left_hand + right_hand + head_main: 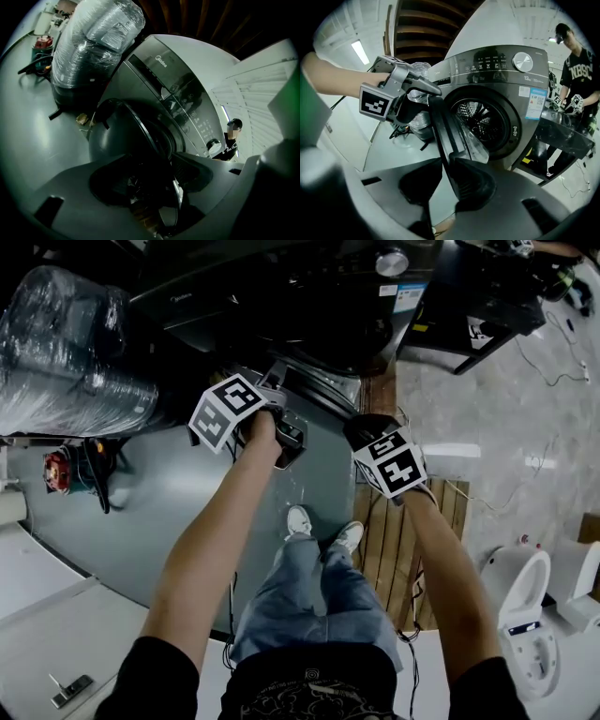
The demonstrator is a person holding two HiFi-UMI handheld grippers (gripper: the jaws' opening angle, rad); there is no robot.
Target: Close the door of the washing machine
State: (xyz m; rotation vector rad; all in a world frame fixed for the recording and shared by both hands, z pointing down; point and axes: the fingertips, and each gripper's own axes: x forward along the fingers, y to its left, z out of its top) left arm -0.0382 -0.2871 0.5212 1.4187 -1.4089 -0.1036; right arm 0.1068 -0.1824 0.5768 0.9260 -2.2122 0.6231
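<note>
The grey front-loading washing machine (309, 296) (497, 75) stands ahead with its drum opening (480, 119) uncovered. Its round door (319, 395) (445, 131) (117, 136) is swung out towards me, edge-on in the right gripper view. My right gripper (361, 427) (445, 183) is shut on the door's lower rim, which runs down between its two jaws. My left gripper (286, 432) (159, 197) (417, 91) is at the door's upper edge. Its jaws stand wide, with the rim passing between them untouched.
A plastic-wrapped bundle (66, 343) (93, 42) stands left of the machine. A wooden pallet (394, 540) lies under my right side, a white toilet (520, 606) further right. A black table (562, 131) and a standing person (581, 79) are right of the machine.
</note>
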